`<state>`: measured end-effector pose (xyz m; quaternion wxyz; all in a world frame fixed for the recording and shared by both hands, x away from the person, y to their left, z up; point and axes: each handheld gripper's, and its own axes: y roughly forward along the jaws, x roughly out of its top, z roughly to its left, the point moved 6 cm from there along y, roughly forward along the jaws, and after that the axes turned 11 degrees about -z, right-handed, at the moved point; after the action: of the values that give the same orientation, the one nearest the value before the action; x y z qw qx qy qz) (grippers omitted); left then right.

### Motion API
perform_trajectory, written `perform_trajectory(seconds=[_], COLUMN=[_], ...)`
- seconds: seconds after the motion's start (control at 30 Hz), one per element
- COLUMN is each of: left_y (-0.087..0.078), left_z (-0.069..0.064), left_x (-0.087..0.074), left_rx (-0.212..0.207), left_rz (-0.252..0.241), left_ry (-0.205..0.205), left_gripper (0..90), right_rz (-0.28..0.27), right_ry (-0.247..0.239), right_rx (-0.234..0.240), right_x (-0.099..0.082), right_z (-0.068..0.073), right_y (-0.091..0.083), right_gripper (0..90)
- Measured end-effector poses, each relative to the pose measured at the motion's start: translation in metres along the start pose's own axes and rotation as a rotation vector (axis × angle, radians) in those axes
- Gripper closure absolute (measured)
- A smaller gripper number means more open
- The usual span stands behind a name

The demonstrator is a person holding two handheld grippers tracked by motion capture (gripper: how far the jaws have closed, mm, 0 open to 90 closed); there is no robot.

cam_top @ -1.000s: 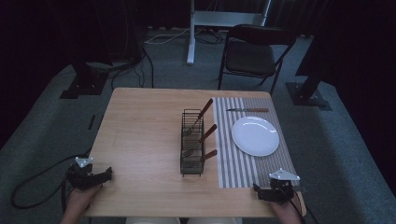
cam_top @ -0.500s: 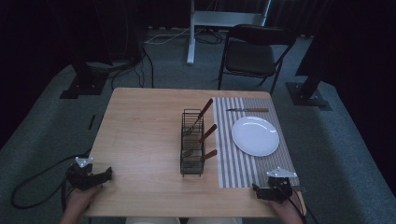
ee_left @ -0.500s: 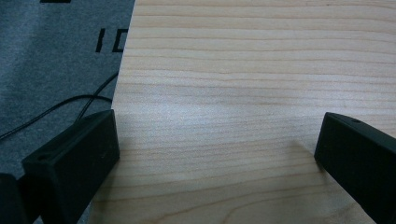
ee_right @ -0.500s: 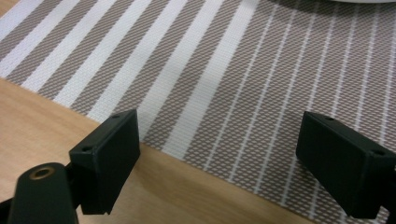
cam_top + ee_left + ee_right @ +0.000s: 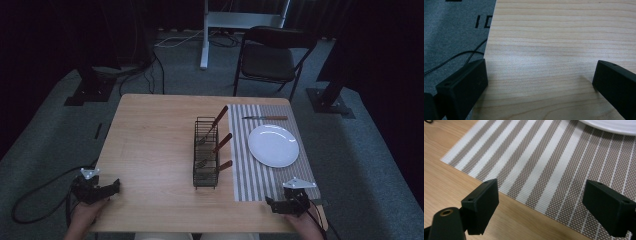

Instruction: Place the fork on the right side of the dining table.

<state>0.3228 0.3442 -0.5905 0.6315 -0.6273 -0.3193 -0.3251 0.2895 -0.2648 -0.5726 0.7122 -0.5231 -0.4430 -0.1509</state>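
Note:
A black wire caddy (image 5: 206, 152) stands mid-table with three wooden-handled utensils (image 5: 222, 142) leaning out of it. Right of it a striped placemat (image 5: 250, 165) carries a white plate (image 5: 273, 145) and a wooden-handled knife (image 5: 265, 118) beyond the plate. My left gripper (image 5: 114, 187) (image 5: 540, 82) rests open at the table's near left corner, over bare wood. At the near right corner my right gripper (image 5: 272, 205) (image 5: 546, 205) is open above the placemat's (image 5: 544, 162) front edge, with the plate's rim (image 5: 609, 126) ahead. Nothing lies between either pair of jaws.
The wooden table (image 5: 150, 145) stands on grey carpet. A black folding chair (image 5: 272, 57) and a white stand (image 5: 205, 35) are beyond the far edge. Black cables (image 5: 456, 56) run on the floor left of the table edge.
The right gripper has shifted slightly toward the near edge. The left gripper and everything on the table stay as they were.

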Motion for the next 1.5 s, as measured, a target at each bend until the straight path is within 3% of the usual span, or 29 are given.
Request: perform_trajectory(seconds=[0.73, 1.5], left_y=[0.000, 0.000], left_z=[0.000, -0.001], left_x=[0.000, 0.000], left_rx=[-0.006, -0.006], left_rz=[0.000, 0.000], left_ry=[0.005, 0.005], left_gripper=[0.3, 0.3], right_rz=[-0.088, -0.155], right_ry=[-0.023, -0.072], right_rx=[0.078, 0.125], right_x=[0.035, 0.069], right_z=[0.021, 0.038], right_y=[-0.013, -0.023], right_gripper=[13.8, 14.7])
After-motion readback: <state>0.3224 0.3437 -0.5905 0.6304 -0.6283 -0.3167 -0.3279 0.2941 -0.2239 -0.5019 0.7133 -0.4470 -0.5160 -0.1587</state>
